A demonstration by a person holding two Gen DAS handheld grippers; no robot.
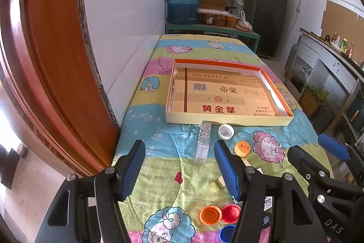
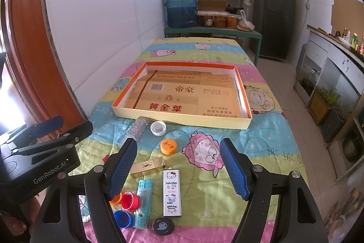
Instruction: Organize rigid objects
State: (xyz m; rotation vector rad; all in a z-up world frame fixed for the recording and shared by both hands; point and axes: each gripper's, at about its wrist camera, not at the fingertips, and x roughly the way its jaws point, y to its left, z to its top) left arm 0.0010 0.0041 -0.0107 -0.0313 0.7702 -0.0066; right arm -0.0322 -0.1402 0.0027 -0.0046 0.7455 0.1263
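Note:
A shallow orange-rimmed box tray (image 1: 227, 121) (image 2: 182, 121) lined with printed cardboard lies on the cartoon quilt. In front of it lie a clear patterned case (image 1: 203, 142) (image 2: 136, 128), a white cap (image 1: 225, 131) (image 2: 158, 128), an orange cap (image 1: 242, 148) (image 2: 168, 146), a gold lipstick (image 2: 147, 166), a white Hello Kitty lighter (image 2: 172, 193), a blue lighter (image 2: 142, 204), red (image 1: 231, 213) (image 2: 129, 200), orange (image 1: 210, 215) and blue (image 2: 122, 218) caps, and a black disc (image 2: 163, 226). My left gripper (image 1: 179, 171) and right gripper (image 2: 178, 170) are open and empty above them.
A white wall and a red-brown door frame (image 1: 56, 60) run along the left of the table. A blue water jug (image 1: 182, 1) and shelves stand behind the far end. A counter (image 2: 336, 56) and floor lie to the right.

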